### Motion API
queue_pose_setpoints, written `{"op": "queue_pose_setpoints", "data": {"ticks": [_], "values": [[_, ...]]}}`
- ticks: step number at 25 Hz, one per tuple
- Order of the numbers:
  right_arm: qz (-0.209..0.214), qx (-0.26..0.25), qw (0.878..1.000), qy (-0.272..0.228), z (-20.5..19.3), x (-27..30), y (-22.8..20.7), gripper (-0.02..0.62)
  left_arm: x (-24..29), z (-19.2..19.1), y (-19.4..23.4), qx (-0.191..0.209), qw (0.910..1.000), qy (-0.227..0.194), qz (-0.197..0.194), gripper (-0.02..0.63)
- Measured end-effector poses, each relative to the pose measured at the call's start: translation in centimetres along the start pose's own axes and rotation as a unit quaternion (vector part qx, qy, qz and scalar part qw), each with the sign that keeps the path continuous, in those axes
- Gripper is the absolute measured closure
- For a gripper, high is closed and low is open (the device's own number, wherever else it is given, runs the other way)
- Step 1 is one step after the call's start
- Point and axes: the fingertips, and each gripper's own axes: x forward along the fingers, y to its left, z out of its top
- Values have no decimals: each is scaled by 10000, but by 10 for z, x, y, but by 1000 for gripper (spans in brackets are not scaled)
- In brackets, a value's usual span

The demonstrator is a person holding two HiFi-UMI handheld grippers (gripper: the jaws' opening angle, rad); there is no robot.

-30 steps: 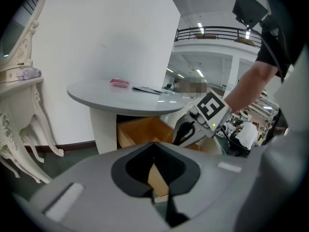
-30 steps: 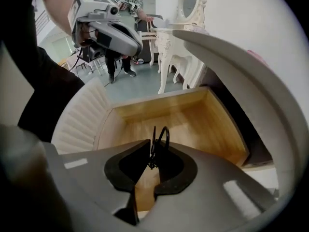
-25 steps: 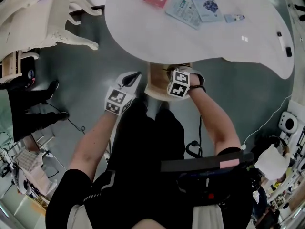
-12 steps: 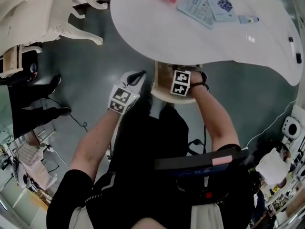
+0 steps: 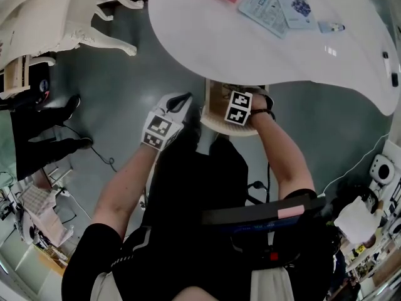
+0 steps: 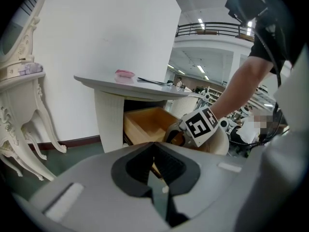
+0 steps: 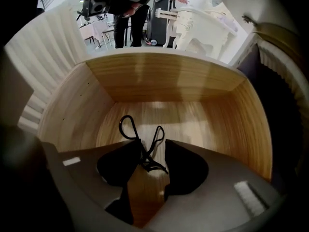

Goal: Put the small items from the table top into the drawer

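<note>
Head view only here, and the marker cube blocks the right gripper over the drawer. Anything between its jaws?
Observer: Yes. A black eyelash curler lies on the drawer floor between the right gripper jaws. They are opening and the pads aren't pressing it.
Operator: Anything else in there?
Observer: No, only bare wood around it.
Operator: Left gripper?
Observer: The left gripper is shut with nothing in it, looking at the drawer from the side.

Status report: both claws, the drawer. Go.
Right claw opening, eyelash curler between the jaws, in drawer. Left claw shut, empty, outside drawer. Packets left on table. Nothing blocking.
</note>
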Motion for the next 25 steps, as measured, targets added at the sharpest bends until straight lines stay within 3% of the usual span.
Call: {"op": "queue_pose_setpoints", "data": {"ticks": [6, 9, 11, 16, 21, 25], "values": [[286, -213, 9993, 115, -4, -14, 16, 400, -13, 10, -5, 18, 10000, 16, 46, 606], [30, -373, 9991, -177, 7, -31, 12, 405, -22, 18, -10, 3, 10000, -46, 72, 606], [-121, -429, 9984, -344, 17, -47, 9, 450, -29, 22, -15, 13, 9999, -80, 76, 606], [-178, -431, 9974, -546, 26, -84, 11, 462, -48, 39, -28, 2, 9997, -192, 154, 606], [-369, -101, 9927, -1147, 31, -133, 17, 507, -66, 69, -41, 31, 9984, -509, 263, 606], [-717, 660, 9807, -1696, 26, -178, 11, 562, -78, 97, -56, 95, 9969, -757, 199, 606]]}}
